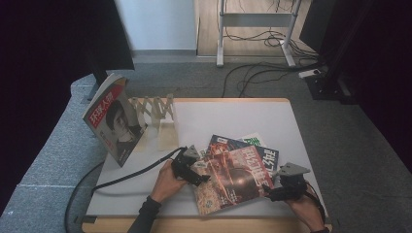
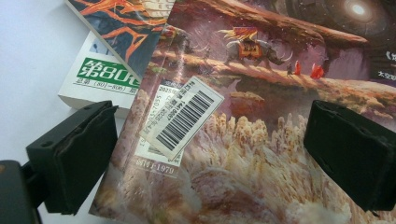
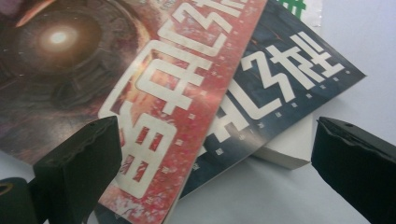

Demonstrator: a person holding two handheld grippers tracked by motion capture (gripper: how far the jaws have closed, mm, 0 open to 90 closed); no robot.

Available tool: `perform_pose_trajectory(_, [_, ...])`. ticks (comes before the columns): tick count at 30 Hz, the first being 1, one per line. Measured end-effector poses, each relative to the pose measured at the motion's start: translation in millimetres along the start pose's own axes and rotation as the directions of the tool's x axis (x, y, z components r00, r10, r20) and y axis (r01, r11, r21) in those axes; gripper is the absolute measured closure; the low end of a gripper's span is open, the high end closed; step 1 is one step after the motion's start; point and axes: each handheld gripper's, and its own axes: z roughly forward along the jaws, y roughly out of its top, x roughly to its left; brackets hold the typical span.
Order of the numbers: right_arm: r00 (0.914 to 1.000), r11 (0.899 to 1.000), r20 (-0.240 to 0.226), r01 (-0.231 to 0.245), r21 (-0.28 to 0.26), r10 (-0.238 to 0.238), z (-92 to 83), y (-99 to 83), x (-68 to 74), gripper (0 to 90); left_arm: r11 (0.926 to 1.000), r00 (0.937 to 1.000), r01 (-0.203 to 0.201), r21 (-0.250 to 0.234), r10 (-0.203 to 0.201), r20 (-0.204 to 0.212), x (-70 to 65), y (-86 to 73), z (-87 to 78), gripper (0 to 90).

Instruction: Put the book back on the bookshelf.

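1. The top magazine [image 1: 231, 179] lies on the white bench [image 1: 233, 116] near its front edge, uppermost of three stacked magazines. Its red band carries large white Chinese characters, plain in the right gripper view. The left gripper view shows a white barcode sticker [image 2: 187, 116] on its cover, over a printed line ending "-1979".
2. Beneath it lies a dark blue magazine [image 3: 289, 70] with white characters, and lowest a white magazine [image 2: 100, 81] with a green block reading "第8" and "(801-806)".
3. A fourth magazine [image 1: 114, 119], red-titled with a portrait, leans on a wooden rack [image 1: 155, 109] at the bench's back left, seen from the high view.
4. The left hand-held gripper [image 1: 192, 170] sits at the top magazine's left edge, jaws apart, clamping nothing.
5. The right hand-held gripper [image 1: 284, 187] sits at the stack's right corner, jaws also spread wide.
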Motion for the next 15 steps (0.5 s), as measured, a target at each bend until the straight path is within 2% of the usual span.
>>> perform_pose_trajectory(2, [0.9996, 1.000, -0.021, 0.018, 0.017, -0.017, -2.9, -4.1, 2.9, 0.0, 1.0000, 1.0000, -0.001, 0.003, 0.001, 0.002, 0.4, 0.1, -0.1, 2.9])
perform_pose_trajectory(5, [0.9989, 0.999, -0.043, 0.021, 0.034, -0.020, -6.9, -12.7, 6.7, 0.0, 1.0000, 1.0000, 0.002, 0.005, -0.002, 0.008, 1.4, 0.2, 0.4, 2.8])
perform_pose_trajectory(11, [0.9988, 0.998, -0.018, 0.047, 0.036, -0.046, -5.0, -14.6, 6.5, 0.0, 1.0000, 0.9999, 0.008, 0.005, -0.008, 0.009, 1.7, -0.1, 0.6, 2.5])
perform_pose_trajectory(15, [0.9990, 0.999, 0.008, 0.043, 0.029, -0.043, -1.9, -12.0, 4.0, 0.0, 0.9999, 0.9998, 0.014, 0.005, -0.014, 0.010, 1.9, -0.7, 0.7, 2.1])
